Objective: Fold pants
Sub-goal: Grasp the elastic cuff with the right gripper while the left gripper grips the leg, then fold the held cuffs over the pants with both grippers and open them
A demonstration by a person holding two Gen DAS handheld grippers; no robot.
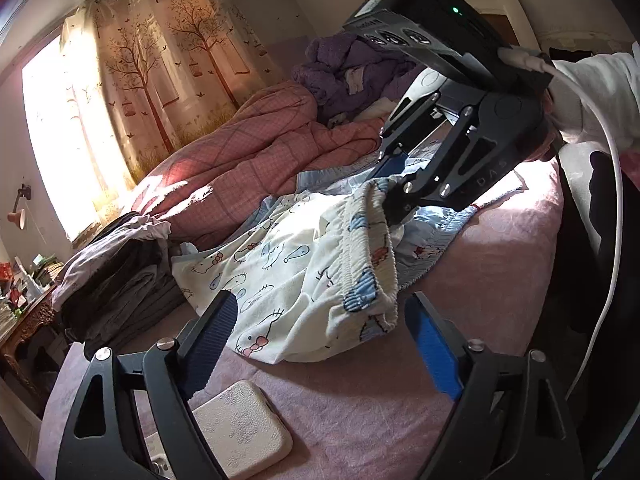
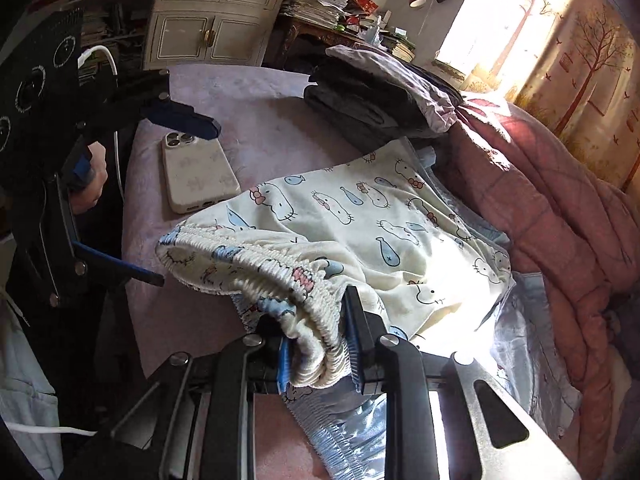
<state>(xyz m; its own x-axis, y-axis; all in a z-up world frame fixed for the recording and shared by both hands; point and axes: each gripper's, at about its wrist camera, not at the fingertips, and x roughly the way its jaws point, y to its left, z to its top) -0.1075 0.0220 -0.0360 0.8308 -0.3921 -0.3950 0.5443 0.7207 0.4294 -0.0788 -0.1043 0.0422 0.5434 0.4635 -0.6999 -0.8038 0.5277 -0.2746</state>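
In your left wrist view, your left gripper is spread wide with nothing between its blue-padded fingers, hovering just short of the cream cartoon-cat print pants. Those pants lie rumpled on the pink bedsheet, their ruffled elastic waistband lifted at the far end, where your right gripper pinches it. A beige phone in a soft case rests on the sheet beside your left finger, and a pink checked quilt is bunched behind the pants.

In your right wrist view, your right gripper is clenched on the waistband, the gathered elastic bunched between its pads. The pants spread away across the sheet, overlapping a light blue satin garment beneath. Your left gripper hangs released near the waistband's other end, not touching it. The phone lies just beyond, and dark folded clothes sit stacked farther back.
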